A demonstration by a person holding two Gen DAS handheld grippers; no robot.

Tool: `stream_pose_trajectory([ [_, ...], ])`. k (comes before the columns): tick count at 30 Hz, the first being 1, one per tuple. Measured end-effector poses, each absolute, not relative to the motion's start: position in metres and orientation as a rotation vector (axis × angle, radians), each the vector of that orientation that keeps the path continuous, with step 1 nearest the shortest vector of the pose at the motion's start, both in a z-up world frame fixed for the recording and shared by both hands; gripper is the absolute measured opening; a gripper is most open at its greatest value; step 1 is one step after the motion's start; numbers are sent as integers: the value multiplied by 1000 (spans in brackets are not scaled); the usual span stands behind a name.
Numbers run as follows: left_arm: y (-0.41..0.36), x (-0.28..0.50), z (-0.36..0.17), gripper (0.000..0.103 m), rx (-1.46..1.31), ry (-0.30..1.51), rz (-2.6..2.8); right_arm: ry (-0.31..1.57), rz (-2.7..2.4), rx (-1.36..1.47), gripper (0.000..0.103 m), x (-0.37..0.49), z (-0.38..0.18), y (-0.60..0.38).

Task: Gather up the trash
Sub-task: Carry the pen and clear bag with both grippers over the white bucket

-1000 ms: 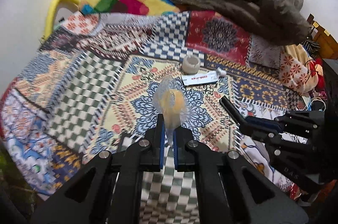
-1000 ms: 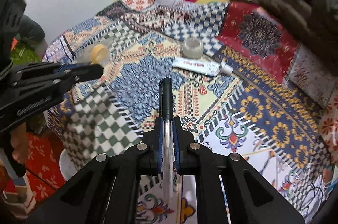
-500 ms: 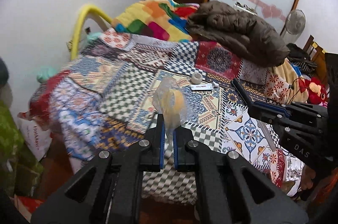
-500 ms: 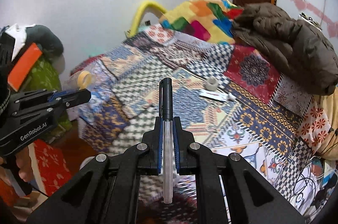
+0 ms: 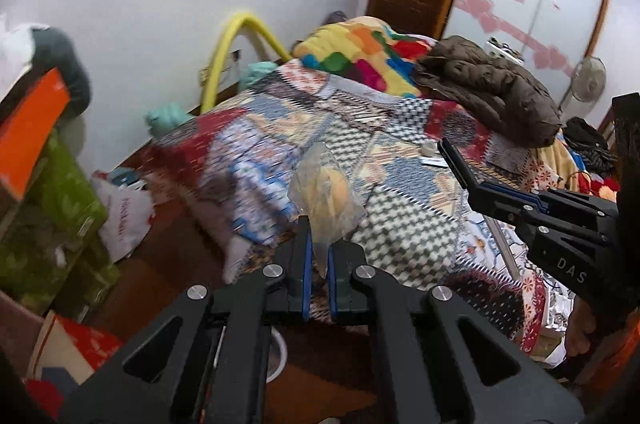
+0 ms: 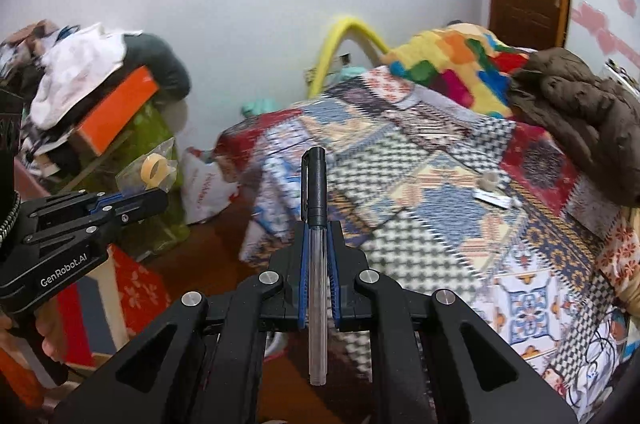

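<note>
I am holding both tongs clamped: the left tongs (image 5: 318,256) are pinching the lower edge of a clear plastic bag (image 5: 326,189) with something yellow inside, and the right tongs (image 6: 318,256) are gripping a pen (image 6: 317,252) that is lying lengthwise between the pads, its black cap sticking out ahead and its clear barrel trailing back toward the camera. What is worrying me first is the bag: I am catching only a thin fold of slippery film, so a quick swing could be letting it slide free, and the weight inside could be tugging it out. The pen is sitting along the pads rather than across them, so I judge that it could be slipping forward if I tip that hand further down. Both pieces are hanging off the near edge of the bed (image 5: 404,236), over the floor, so a drop would be landing in the clutter there. A small roll (image 6: 489,179) and a tube (image 6: 494,199) are lying on the bed toward its far right side, well apart from both tongs.
</note>
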State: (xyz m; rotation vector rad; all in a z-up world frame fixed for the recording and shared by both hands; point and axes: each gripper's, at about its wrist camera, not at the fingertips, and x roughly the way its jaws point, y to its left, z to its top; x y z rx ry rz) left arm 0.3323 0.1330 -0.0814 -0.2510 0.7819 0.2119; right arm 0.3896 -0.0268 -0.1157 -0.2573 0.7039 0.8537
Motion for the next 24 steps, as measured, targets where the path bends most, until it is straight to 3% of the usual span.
stream_pose_trajectory([
  [10,190,262,-115,5,-288,830,335,753,974,-331,8,338,-149,35],
  [24,224,241,-216,5,-397,987,360,952,1018,-522,8,307,-245,94],
])
